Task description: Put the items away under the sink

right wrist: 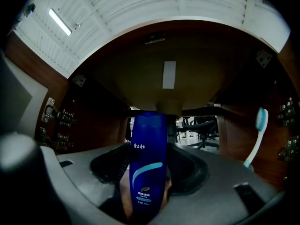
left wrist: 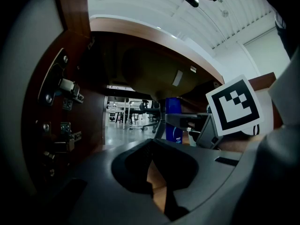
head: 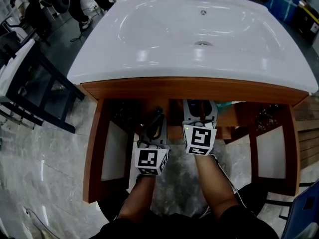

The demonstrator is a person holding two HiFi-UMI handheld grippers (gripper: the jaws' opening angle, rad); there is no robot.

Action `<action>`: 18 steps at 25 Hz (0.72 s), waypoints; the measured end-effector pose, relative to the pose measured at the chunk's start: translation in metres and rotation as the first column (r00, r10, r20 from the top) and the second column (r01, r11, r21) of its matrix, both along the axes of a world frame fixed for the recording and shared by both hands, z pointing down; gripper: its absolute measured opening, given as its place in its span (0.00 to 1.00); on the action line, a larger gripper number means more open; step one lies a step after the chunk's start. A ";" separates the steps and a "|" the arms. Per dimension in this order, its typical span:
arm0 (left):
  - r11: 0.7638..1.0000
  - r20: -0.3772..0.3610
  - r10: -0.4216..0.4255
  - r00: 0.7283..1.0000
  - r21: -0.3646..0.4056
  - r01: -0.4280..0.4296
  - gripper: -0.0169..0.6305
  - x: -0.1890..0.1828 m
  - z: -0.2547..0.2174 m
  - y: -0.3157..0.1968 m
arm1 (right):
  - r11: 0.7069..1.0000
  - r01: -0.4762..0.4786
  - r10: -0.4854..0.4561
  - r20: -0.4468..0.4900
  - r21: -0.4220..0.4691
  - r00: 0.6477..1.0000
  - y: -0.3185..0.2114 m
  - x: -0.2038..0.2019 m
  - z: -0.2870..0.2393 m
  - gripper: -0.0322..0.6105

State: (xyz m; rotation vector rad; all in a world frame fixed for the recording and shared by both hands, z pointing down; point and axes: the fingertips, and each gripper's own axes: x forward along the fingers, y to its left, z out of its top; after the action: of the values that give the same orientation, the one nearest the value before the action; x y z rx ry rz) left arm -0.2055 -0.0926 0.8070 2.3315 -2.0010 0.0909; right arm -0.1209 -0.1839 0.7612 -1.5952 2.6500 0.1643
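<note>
A blue shampoo bottle (right wrist: 147, 165) stands upright between the jaws of my right gripper (right wrist: 149, 186), which is shut on it. The bottle points into the open wooden cabinet (head: 194, 89) under the white sink (head: 149, 29). It also shows from the side in the left gripper view as the blue bottle (left wrist: 173, 121), just ahead of the right gripper's marker cube (left wrist: 234, 108). My left gripper (head: 152, 128) hovers level beside the right gripper (head: 199, 114) at the cabinet mouth, its dark fingers (left wrist: 140, 172) together with nothing between them. A toothbrush (right wrist: 256, 135) with a blue-green head leans on the cabinet's right inner wall.
Both cabinet doors hang open, the left door (head: 94, 156) and the right door (head: 290, 153). Hinges (left wrist: 65, 90) sit on the left inner wall. The basin's underside and drain (right wrist: 168, 107) hang above the shelf. A dark metal rack (head: 35, 83) stands to the left on the marble floor.
</note>
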 end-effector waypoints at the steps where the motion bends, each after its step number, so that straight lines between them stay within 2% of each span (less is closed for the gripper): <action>1: 1.000 0.000 -0.001 1.000 -0.001 0.001 0.05 0.000 0.001 0.000 | 1.000 -0.001 0.001 0.002 0.002 1.000 0.000 0.000 0.000 0.44; 10: 1.000 -0.002 -0.011 1.000 0.000 0.011 0.05 -0.002 0.001 0.002 | 1.000 0.000 0.000 0.007 0.031 1.000 0.005 0.000 -0.004 0.47; 15: 1.000 -0.002 -0.021 1.000 -0.008 0.021 0.05 -0.003 0.002 0.003 | 1.000 -0.010 0.010 0.010 0.020 1.000 0.009 0.003 0.001 0.55; 18: 1.000 -0.005 -0.023 1.000 -0.005 0.023 0.05 -0.003 0.000 0.004 | 1.000 -0.009 0.009 0.015 0.018 1.000 0.017 0.007 0.002 0.55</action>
State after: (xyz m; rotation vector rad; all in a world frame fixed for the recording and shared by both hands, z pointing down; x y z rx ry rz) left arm -0.2085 -0.0882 0.8073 2.3030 -2.0223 0.0878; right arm -0.1137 -0.1666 0.7632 -1.5975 2.6229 0.1751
